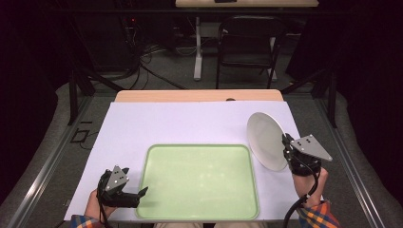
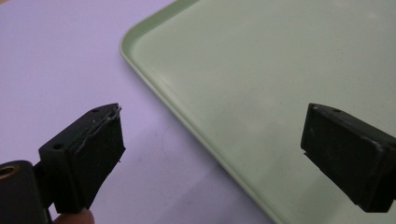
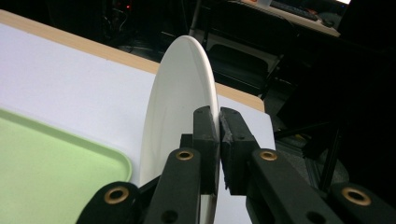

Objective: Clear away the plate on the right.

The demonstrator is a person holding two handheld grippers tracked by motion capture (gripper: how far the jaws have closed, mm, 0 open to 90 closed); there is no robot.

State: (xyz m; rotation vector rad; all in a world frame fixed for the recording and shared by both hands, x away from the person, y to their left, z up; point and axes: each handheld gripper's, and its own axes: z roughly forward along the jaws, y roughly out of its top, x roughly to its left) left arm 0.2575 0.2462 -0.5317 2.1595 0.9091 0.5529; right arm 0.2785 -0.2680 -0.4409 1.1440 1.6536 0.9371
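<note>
L gripper [image 1: 140, 194] jaws apart, at green tray [image 1: 199, 216] edge | R gripper [image 3: 219, 135] clamps white plate [image 3: 180, 102] rim, plate tilted up

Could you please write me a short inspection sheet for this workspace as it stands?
Surface: white sheet over a wooden table.
Job's things: empty green tray; white plate held on edge, right of the tray.
Clutter: nothing seen.
Grippers: left hand-held gripper open at the tray's left edge; right hand-held gripper shut on the plate's rim.
Cables: one trails from the right gripper; more on the floor.
Surroundings: dark room, folding chair.
</note>
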